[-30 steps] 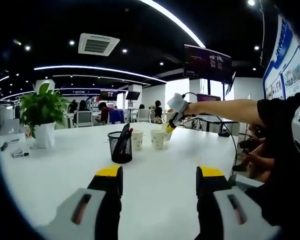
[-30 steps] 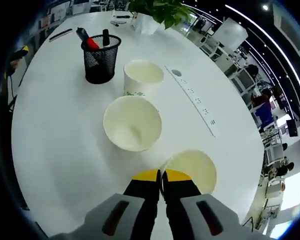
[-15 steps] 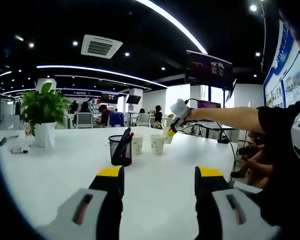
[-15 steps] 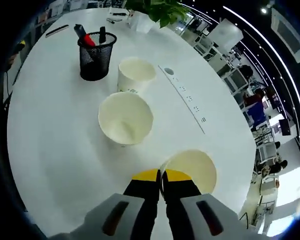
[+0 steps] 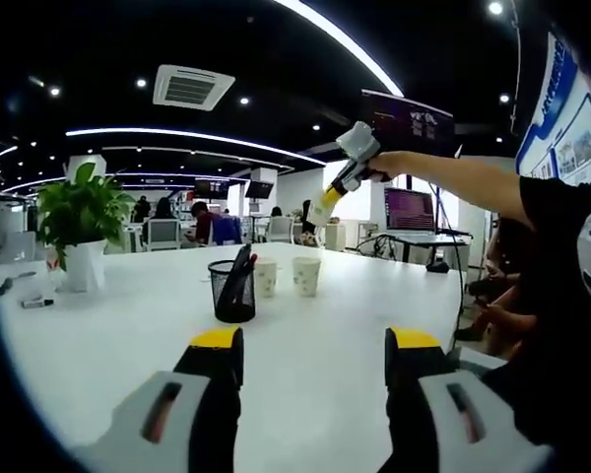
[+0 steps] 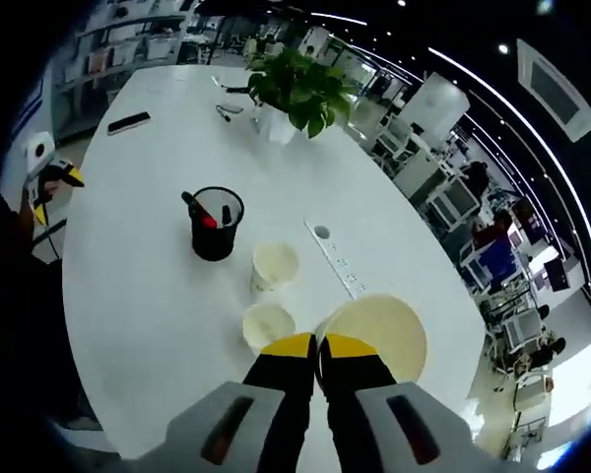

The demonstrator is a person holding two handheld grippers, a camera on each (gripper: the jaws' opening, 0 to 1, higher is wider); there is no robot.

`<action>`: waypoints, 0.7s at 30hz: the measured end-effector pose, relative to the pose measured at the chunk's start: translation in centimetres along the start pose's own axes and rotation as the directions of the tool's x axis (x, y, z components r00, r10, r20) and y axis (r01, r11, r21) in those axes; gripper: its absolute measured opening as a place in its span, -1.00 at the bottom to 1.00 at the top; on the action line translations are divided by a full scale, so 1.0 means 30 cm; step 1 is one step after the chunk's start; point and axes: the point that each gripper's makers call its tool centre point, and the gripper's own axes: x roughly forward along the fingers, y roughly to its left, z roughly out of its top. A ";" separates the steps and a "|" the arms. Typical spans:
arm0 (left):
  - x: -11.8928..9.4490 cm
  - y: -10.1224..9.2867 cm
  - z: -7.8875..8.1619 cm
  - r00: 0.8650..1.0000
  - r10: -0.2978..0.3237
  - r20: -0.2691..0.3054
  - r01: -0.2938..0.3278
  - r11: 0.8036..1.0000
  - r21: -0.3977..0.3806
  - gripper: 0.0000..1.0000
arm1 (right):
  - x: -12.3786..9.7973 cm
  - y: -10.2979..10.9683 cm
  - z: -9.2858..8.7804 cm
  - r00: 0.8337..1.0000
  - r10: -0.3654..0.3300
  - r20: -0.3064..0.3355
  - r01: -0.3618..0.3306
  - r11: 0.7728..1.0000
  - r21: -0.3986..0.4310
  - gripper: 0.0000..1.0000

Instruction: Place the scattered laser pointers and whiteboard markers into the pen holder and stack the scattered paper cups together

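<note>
R claw (image 6: 316,347) clamped on paper cup (image 6: 374,330) rim, high over worktop (image 6: 138,296); L claw (image 5: 313,357) open, empty.

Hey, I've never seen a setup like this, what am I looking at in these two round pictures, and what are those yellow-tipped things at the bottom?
A person holds a hand tool with two fingers in each hand, and a fisheye camera rides on each tool.

In the left gripper view, the left gripper has its yellow-tipped fingers wide apart, holding nothing. The right gripper is raised high on the person's outstretched arm.

The right gripper view looks down from up there. The right gripper's fingers are shut on the rim of a paper cup.

On the white table stand a black mesh pen holder with markers in it, two more paper cups and a potted plant.
</note>
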 end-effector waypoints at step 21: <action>0.017 -0.004 -0.015 1.000 -0.003 -0.015 0.003 1.000 0.007 0.17 | 0.030 0.060 0.018 0.996 0.080 -0.033 -0.082 0.995 -0.056 -0.87</action>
